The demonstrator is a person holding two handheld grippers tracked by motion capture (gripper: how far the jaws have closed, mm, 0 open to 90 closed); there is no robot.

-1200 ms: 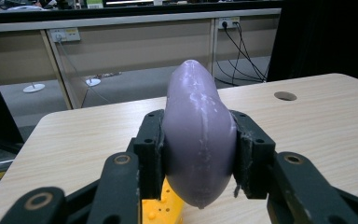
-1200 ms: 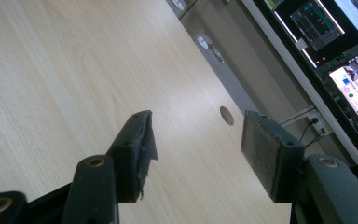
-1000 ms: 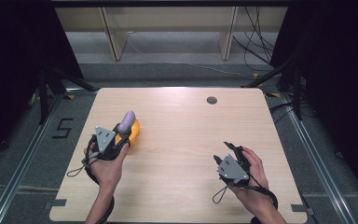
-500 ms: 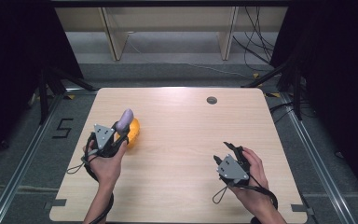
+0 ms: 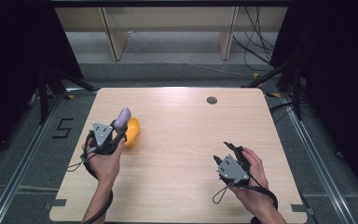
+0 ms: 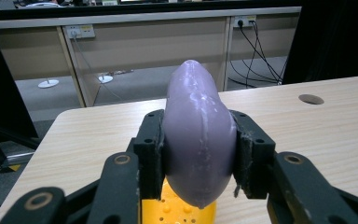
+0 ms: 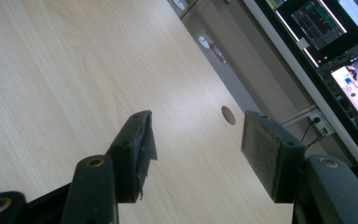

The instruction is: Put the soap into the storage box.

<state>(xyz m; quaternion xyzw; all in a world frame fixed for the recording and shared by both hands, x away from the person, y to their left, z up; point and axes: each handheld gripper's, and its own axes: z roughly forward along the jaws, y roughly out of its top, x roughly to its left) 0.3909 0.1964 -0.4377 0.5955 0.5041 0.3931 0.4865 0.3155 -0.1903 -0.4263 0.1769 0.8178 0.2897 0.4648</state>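
The left gripper (image 6: 198, 154) clenched the purple eggplant (image 6: 198, 140) directly above the yellow bowl (image 5: 132, 132); right gripper (image 7: 196, 154) stood released, empty; recommended lowering squarely before release.

The eggplant (image 5: 122, 117) stands over the perforated bowl (image 5: 133, 132) at the table's (image 5: 182, 121) left, grommet hole (image 5: 211, 100) behind.

Floor marking: the digit "5" (image 5: 63, 128), in dark tape on the grey floor, to the left of the left gripper (image 5: 116, 132), off the table edge.
Monitor screens (image 7: 349, 70): beyond the right gripper (image 7: 196, 156), text too small to read.
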